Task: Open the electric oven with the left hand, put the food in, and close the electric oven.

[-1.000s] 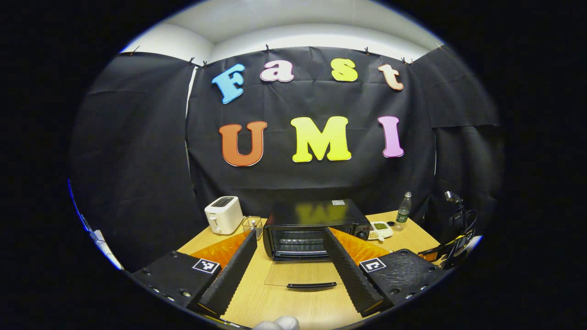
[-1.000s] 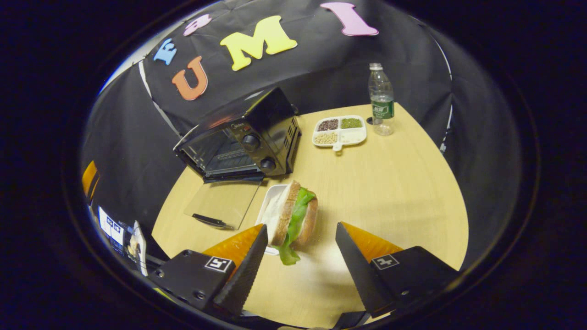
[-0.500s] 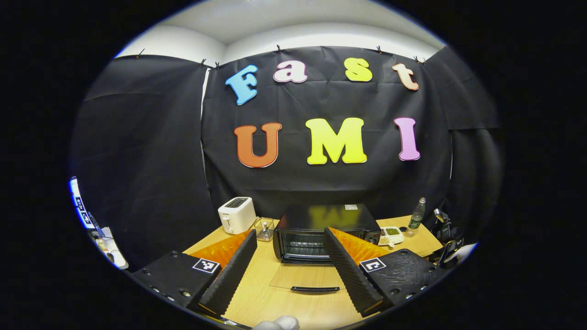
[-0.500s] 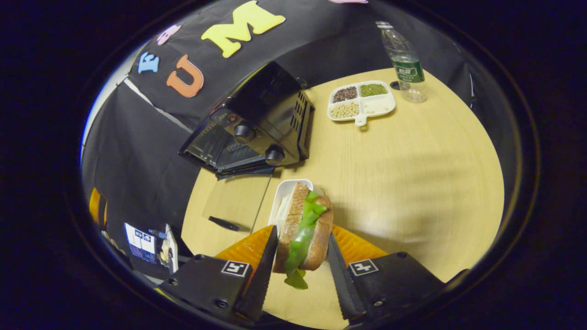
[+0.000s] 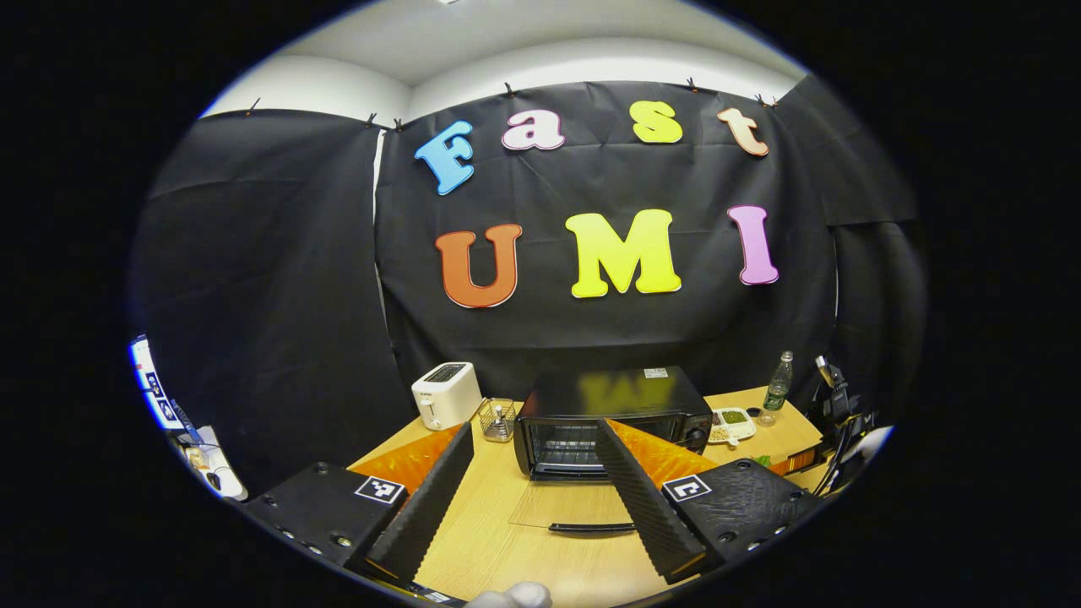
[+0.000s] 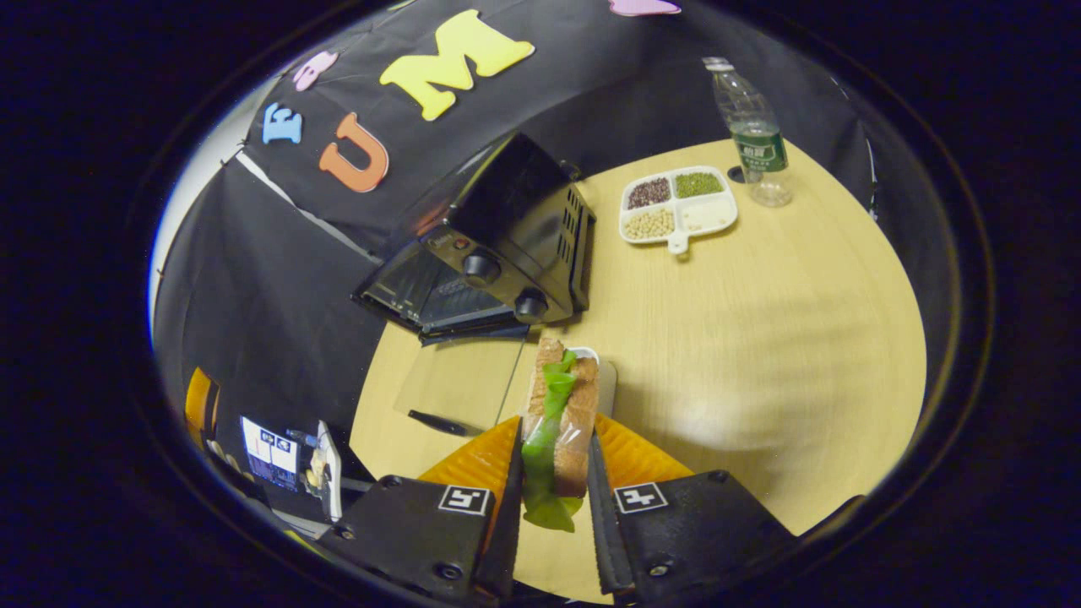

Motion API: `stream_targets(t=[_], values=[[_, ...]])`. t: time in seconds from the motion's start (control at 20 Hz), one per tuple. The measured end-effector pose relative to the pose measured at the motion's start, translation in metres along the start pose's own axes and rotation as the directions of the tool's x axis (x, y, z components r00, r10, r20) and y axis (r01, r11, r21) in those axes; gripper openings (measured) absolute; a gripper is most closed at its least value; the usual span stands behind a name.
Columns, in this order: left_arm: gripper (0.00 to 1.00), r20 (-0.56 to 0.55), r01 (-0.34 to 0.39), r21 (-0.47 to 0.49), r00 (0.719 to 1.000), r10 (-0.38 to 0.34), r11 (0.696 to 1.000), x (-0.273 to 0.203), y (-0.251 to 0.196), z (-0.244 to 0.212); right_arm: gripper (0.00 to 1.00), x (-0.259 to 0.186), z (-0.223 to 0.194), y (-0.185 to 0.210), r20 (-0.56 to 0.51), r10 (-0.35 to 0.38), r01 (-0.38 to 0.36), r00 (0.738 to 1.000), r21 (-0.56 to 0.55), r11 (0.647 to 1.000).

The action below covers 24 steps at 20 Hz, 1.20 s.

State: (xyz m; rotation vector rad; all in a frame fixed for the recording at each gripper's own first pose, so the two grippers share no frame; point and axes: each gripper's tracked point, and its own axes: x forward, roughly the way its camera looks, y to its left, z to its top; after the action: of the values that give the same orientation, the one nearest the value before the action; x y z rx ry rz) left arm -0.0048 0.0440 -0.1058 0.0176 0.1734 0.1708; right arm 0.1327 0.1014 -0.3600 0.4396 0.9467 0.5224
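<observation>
Sandwich (image 6: 557,422) apparently squeezed between right gripper (image 6: 551,498) fingers.

In the right gripper view, the sandwich (image 6: 557,422) hid most of the white tray (image 6: 605,382) beneath it, and the fingers (image 6: 509,498) covered the sandwich's lower sides. The oven (image 6: 507,245) cavity was too dark to make out. In the left gripper view, one finger (image 5: 642,494) at 5 o'clock cut across the oven's right front (image 5: 612,414). The small wire basket's (image 5: 497,420) contents were too small to tell.
</observation>
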Motion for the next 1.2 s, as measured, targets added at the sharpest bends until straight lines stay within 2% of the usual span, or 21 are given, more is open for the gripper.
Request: stream_targets(t=[0.05, 0.3, 0.45, 0.6, 0.8, 0.95, 1.2], values=[[0.95, 0.003, 0.009, 0.009, 1.0, -0.009, 1.0, 0.0, 0.001, 0.0, 0.4, -0.004, 0.005, 0.007, 0.032, -0.007, 0.007, 0.999, 0.01, 1.0], [0.95, 0.035, 0.081, 0.029, 0.996, -0.082, 0.996, -0.004, 0.005, 0.0, 0.4, -0.011, 0.015, 0.056, 0.173, -0.014, -0.001, 0.985, 0.087, 0.996], [0.95, 0.035, 0.117, 0.001, 0.993, -0.117, 0.993, -0.005, 0.008, -0.003, 0.4, 0.0, 0.013, 0.085, 0.233, -0.003, -0.034, 0.972, 0.155, 0.987], [0.95, 0.028, 0.142, -0.016, 0.99, -0.142, 0.99, -0.008, 0.014, -0.008, 0.4, 0.017, 0.007, 0.105, 0.3, -0.024, -0.045, 0.954, 0.224, 0.974], [0.95, 0.009, 0.165, 0.025, 0.986, -0.165, 0.986, -0.018, 0.027, -0.022, 0.4, 0.049, 0.001, 0.125, 0.372, -0.057, -0.089, 0.927, 0.364, 0.927], [0.95, -0.006, 0.171, 0.043, 0.985, -0.171, 0.984, -0.027, 0.038, -0.032, 0.4, 0.075, 0.0, 0.134, 0.425, -0.093, -0.134, 0.9, 0.474, 0.87], [0.95, -0.031, 0.161, 0.045, 0.987, -0.16, 0.986, -0.031, 0.056, -0.051, 0.39, 0.113, 0.014, 0.162, 0.504, -0.09, -0.234, 0.859, 0.542, 0.807]])
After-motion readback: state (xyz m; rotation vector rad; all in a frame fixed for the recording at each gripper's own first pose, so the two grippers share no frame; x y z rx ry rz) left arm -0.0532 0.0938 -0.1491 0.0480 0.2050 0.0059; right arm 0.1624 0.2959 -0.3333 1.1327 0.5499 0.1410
